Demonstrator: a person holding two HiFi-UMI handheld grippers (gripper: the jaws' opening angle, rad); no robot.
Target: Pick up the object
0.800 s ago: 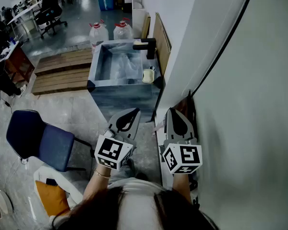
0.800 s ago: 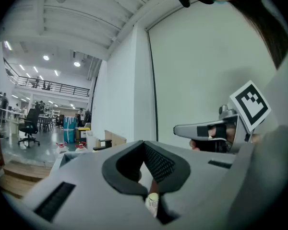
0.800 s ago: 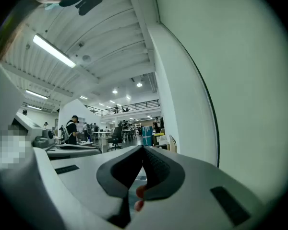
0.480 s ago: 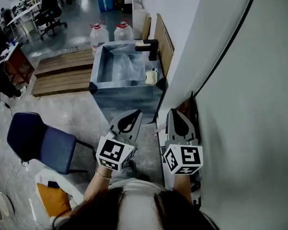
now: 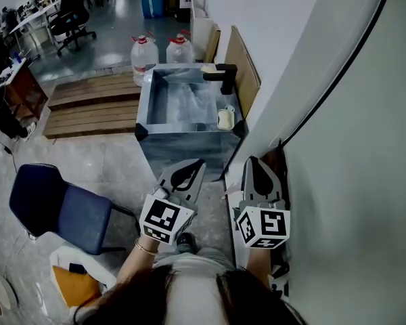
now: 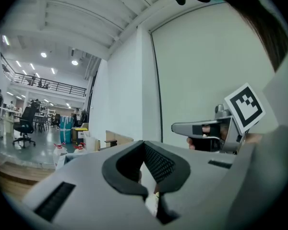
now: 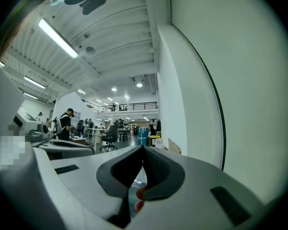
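Observation:
A grey sink basin (image 5: 143,99) stands ahead by the white wall, with a black tap (image 5: 224,77) at its right rim. On that rim, just in front of the tap, rests a small cream-coloured object (image 5: 225,118). My left gripper (image 5: 197,163) and right gripper (image 5: 252,161) are held side by side at waist height, short of the basin and pointing toward it. Both are shut and hold nothing. In the left gripper view the left gripper (image 6: 144,143) has its jaws closed tip to tip, and the right gripper (image 7: 143,149) shows the same in its own view.
Two water bottles (image 5: 143,53) with red caps stand behind the basin. Wooden pallets (image 5: 88,103) lie on the floor to the left, and a blue chair (image 5: 57,205) stands at my near left. The white wall (image 5: 338,147) runs close along my right. A board (image 5: 242,66) leans beside the tap.
The basin and the floor have slid lower and nearer in the head view, so I have moved toward the sink. Both grippers keep the same shut pose.

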